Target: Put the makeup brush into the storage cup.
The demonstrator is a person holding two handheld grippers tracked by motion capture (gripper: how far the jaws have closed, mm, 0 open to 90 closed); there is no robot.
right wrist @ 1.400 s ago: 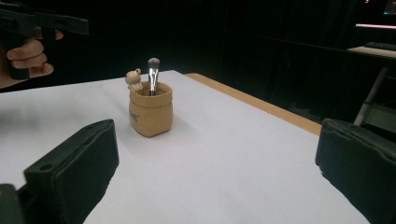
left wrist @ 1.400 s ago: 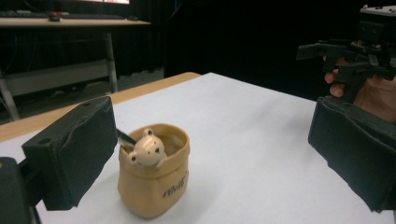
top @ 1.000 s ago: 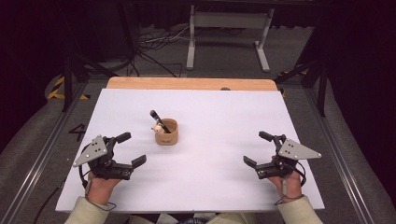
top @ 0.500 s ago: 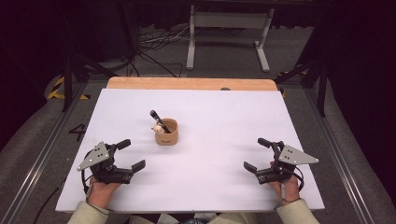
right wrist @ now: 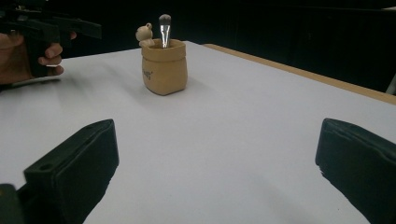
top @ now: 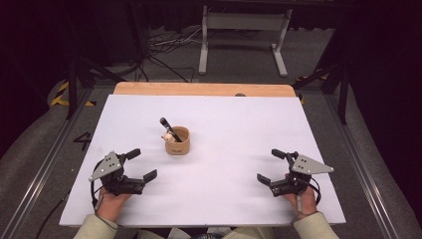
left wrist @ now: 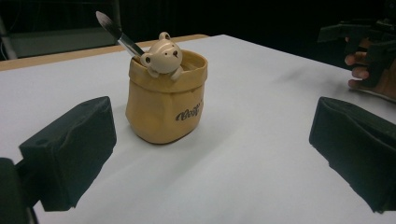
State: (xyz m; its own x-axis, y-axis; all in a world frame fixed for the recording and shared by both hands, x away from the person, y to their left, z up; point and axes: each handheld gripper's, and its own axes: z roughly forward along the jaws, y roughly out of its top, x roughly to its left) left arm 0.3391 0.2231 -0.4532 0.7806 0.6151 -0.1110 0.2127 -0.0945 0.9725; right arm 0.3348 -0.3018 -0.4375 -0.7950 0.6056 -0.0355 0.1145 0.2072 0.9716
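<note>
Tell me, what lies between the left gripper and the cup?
Nothing: the high view shows bare white table between the left gripper and the cup.

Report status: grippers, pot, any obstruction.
Left gripper and right gripper open, empty. Bear pot upright mid-table, brush inside, untouched. Nothing between grippers and pot.

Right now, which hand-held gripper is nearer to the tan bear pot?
Left. The left hand-held gripper sits just near-left of the tan bear pot; the right hand-held gripper is farther, off to its right.
</note>
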